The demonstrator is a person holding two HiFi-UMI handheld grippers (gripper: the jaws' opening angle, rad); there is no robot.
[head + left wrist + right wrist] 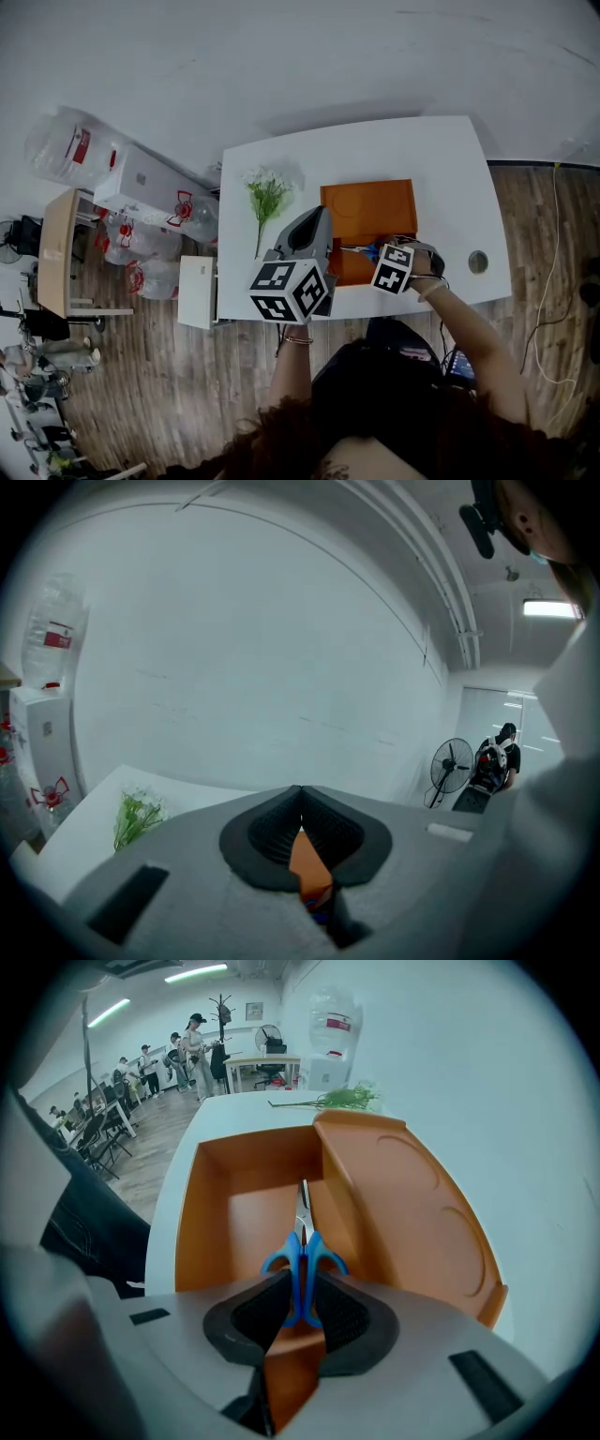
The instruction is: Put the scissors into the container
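Note:
My right gripper (300, 1286) is shut on the blue handles of the scissors (302, 1246). Their steel blades point away from me, over the open compartment of the orange container (234, 1208). The container's lid (403, 1204) lies open to the right of the compartment. In the head view the right gripper (377, 255) is at the container's (345, 270) near edge, with the scissors (360, 250) pointing left over it. My left gripper (314, 223) is raised above the table beside the container, tilted up toward the wall. Its jaws (300, 794) are shut with nothing between them.
The container sits on a white table (441, 169). A sprig of green flowers (267, 197) lies left of it. A round grommet (478, 261) is near the table's right front. Water bottles (70, 145) and boxes stand on the floor to the left.

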